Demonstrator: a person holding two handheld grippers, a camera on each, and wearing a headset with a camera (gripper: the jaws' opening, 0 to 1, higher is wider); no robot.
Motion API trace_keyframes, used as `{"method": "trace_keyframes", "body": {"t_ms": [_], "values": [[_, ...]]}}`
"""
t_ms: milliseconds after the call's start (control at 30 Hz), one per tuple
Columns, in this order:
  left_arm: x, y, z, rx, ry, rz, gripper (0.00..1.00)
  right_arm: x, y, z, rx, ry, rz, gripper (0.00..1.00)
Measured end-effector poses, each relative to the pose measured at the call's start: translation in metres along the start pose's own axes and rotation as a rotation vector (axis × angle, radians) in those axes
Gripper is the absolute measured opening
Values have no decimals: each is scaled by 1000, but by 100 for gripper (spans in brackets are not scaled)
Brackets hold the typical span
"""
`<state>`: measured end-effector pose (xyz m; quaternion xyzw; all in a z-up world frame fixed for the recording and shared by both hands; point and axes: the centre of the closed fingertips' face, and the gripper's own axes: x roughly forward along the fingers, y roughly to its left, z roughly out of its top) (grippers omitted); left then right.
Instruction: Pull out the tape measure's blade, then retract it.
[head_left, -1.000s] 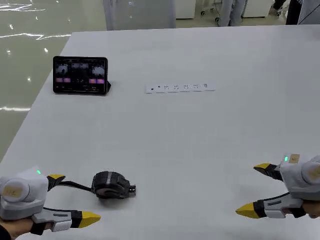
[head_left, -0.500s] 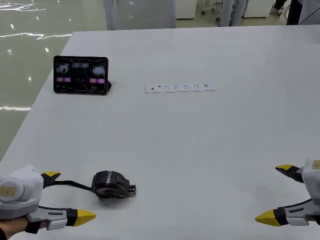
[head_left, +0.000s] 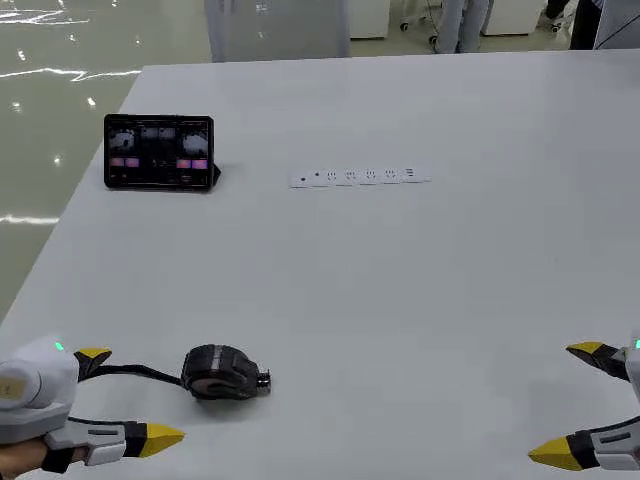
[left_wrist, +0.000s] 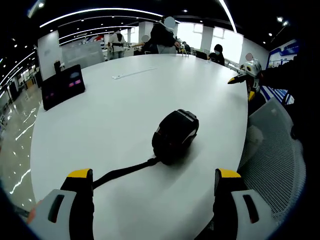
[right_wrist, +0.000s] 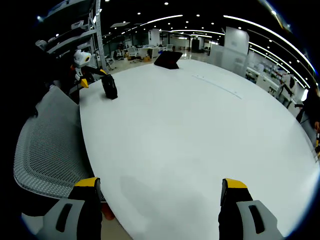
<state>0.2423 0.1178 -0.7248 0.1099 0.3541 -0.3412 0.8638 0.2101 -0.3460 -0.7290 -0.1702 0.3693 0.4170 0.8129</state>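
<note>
Head view: the tape measure (head_left: 225, 373) (black case, a small metal tip showing at its right end) lies on the white bench (head_left: 400, 280) near the front edge, at lower left; a black strap (head_left: 140, 371) runs leftward from the case toward the left gripper (head_left: 135, 395); the jaws of that gripper stand wide apart and grip nothing; the strap ends close to the upper jaw tip, and contact there cannot be told. The right gripper (head_left: 562, 401) is at lower right, well apart from the tape measure; its jaws are likewise wide, with bare bench between them. Farther back, a tablet (head_left: 158, 152) stands propped with its screen lit, at left; a white strip (head_left: 360, 176) bearing a row of small marks lies flat near the middle.

Left gripper view: the case lies just ahead of the jaws, roughly centred between them; the strap trails from it toward the left jaw tip.

Right gripper view: the case and the left gripper appear small at upper left; a mesh chair back (right_wrist: 45, 150) stands beside the bench edge.
</note>
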Motion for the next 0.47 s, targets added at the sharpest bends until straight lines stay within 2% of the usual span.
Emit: {"method": "trace_keyframes", "body": {"t_ms": [467], "values": [[0,0,7,7,-5,-4,99,5,9,-3,7,-5,9,99]]}}
